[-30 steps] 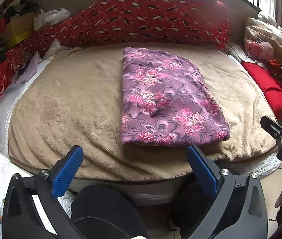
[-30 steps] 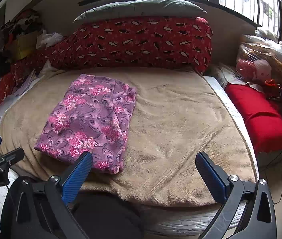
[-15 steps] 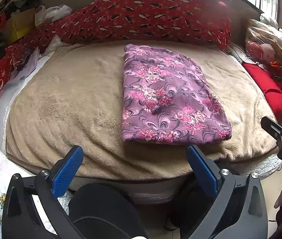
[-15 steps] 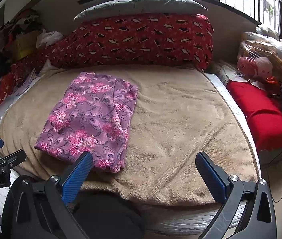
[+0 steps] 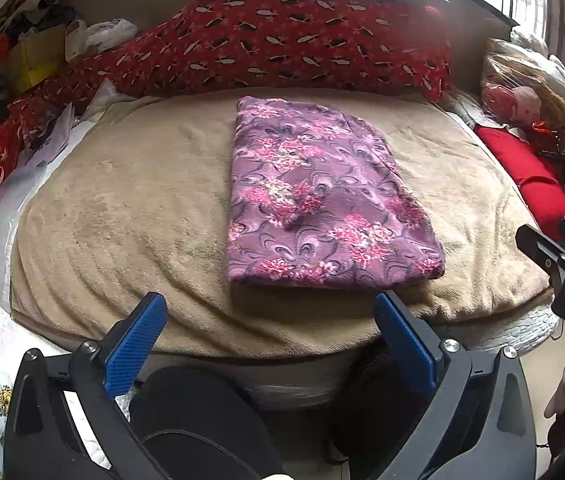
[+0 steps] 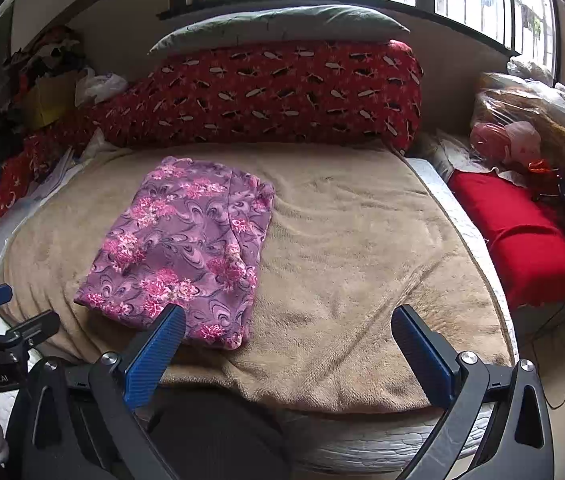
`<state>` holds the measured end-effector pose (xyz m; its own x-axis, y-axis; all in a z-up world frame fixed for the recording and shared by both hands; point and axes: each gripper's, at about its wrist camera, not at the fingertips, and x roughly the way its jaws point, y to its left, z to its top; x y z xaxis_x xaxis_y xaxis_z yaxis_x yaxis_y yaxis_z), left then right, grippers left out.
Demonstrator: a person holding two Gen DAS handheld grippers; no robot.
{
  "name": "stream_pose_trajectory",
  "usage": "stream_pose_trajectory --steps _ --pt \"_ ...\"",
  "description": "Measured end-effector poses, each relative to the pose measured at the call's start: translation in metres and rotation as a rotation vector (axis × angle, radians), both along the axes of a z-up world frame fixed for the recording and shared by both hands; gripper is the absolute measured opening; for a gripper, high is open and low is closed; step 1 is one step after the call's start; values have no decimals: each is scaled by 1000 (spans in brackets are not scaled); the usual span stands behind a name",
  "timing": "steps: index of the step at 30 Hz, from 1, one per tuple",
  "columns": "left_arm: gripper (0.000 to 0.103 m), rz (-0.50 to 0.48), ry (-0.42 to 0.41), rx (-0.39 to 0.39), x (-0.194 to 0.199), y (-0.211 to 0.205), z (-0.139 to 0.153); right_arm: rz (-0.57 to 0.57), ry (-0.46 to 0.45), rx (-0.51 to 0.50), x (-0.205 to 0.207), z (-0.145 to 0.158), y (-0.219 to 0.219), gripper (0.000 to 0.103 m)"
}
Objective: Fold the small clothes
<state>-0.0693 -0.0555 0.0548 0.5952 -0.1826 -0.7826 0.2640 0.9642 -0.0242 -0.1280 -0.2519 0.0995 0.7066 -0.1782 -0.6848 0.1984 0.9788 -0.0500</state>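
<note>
Both grippers, left (image 5: 268,330) and right (image 6: 288,338), are hanging wide open and empty near the cloth (image 5: 318,196), which looks soft, light, best pinched at its near corners.

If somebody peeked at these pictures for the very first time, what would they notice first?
Probably the purple flowered cloth, folded into a neat rectangle and lying flat in the middle of the tan blanket. Next comes the long red patterned pillow across the far end of the bed, under the windows. Down at the near edge, the left gripper and the right gripper both hang open with blue pads, touching nothing.
</note>
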Motion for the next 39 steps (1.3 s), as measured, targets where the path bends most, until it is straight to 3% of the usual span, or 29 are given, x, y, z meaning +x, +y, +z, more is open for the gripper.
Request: stream_pose_trajectory --steps 8,25,39 --pt "103 -3 -21 -1 -6 -6 7 -24 -46 -3 -10 9 -3 103" --pt "103 -20 -30 1 -13 -12 10 -20 -30 7 -10 7 -4 103" --pt "103 -80 43 -29 -3 -8 3 -16 -17 13 -8 4 -4 103"
